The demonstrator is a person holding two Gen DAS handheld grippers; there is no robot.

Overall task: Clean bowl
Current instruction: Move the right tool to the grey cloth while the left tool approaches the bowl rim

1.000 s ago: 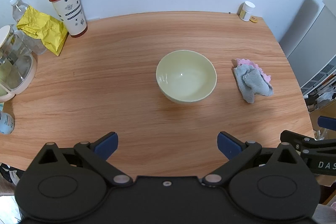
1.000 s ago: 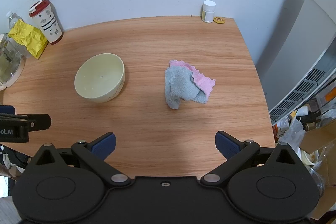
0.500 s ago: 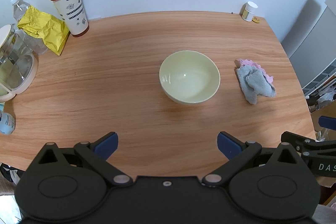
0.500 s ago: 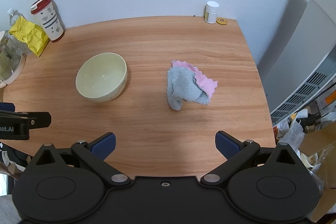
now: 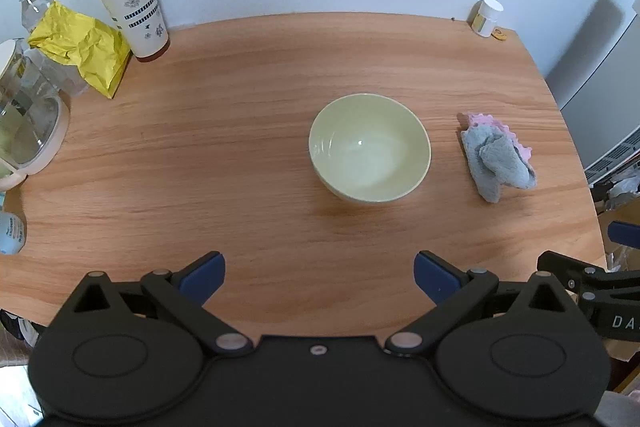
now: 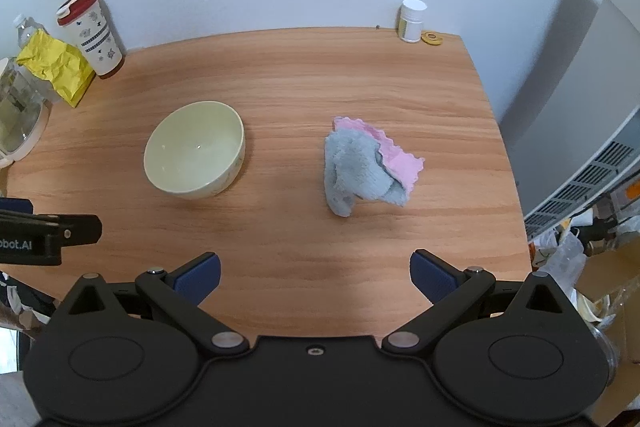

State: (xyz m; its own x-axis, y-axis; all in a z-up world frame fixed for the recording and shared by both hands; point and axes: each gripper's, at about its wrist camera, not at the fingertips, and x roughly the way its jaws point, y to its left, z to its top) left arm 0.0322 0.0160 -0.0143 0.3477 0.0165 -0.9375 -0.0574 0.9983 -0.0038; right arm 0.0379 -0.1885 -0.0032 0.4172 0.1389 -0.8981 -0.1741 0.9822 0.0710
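Ahead of left jaws: bowl (image 5: 370,149) on tabletop (image 5: 240,155) | ahead of right jaws: cloth (image 6: 366,171) | both jaws wide apart, holding nothing | step: start | next: grab cloth

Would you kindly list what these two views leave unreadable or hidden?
- Small white bottle, right wrist view: label print too small to read.
- Water bottle, left wrist view: mostly hidden behind the yellow bag.
- Glass container, left wrist view: cut off by the left edge.

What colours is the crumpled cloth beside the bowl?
Cloth: grey with a pink scalloped side, clearest in the right wrist view.
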